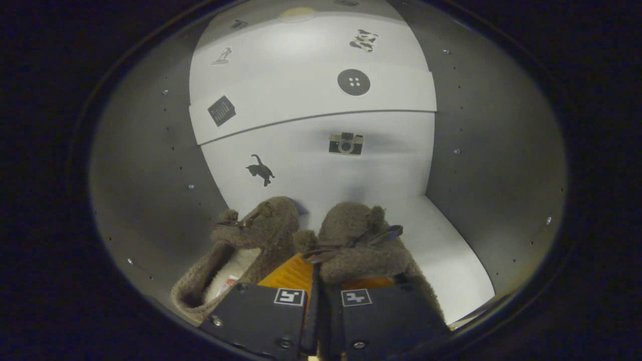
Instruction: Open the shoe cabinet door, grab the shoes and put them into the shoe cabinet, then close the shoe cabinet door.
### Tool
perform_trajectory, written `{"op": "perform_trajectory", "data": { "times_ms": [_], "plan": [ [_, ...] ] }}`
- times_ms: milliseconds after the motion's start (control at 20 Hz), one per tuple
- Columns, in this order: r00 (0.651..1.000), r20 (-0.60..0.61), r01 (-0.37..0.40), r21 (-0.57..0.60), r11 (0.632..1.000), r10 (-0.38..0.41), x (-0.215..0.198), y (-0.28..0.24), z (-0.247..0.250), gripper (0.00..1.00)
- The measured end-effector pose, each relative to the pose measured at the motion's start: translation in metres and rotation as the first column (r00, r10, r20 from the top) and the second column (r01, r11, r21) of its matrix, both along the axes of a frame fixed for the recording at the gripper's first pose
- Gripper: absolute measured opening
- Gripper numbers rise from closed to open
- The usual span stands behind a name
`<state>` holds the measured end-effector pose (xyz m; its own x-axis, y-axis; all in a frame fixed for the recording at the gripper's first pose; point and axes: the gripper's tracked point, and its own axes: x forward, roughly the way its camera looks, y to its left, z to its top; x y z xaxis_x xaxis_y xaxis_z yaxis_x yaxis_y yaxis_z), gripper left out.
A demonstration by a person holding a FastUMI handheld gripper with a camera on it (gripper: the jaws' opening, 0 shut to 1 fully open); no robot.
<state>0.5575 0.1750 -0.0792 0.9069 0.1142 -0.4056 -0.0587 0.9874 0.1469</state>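
Observation:
A pair of brown fuzzy slippers sits inside the shoe cabinet, toes pointing at its white back panel (321, 165). The left slipper (246, 245) shows its pale lining. The right slipper (358, 240) has a dark bow on top. My gripper (316, 283) is inside the cabinet, its fingers drawn close together and pinching the adjoining inner edges of the two slippers. The heels are partly hidden behind the fingers. Whether the soles rest on the white cabinet floor (446, 250) I cannot tell.
Dark side walls (150, 175) with rows of small holes close in on left and right. The back panel carries small stickers, among them a cat, a camera and a button. A horizontal ledge (311, 108) crosses the back above the slippers.

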Motion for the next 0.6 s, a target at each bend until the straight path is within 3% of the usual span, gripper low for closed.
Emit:
{"op": "perform_trajectory", "data": {
  "times_ms": [250, 600],
  "plan": [
    [0.998, 0.067, -0.009, -0.011, 1.0, 0.01, -0.018, -0.001, 0.02, 0.63],
    [0.981, 0.196, 0.015, -0.081, 0.997, 0.001, -0.08, -0.011, 0.04, 0.64]
  ]
}}
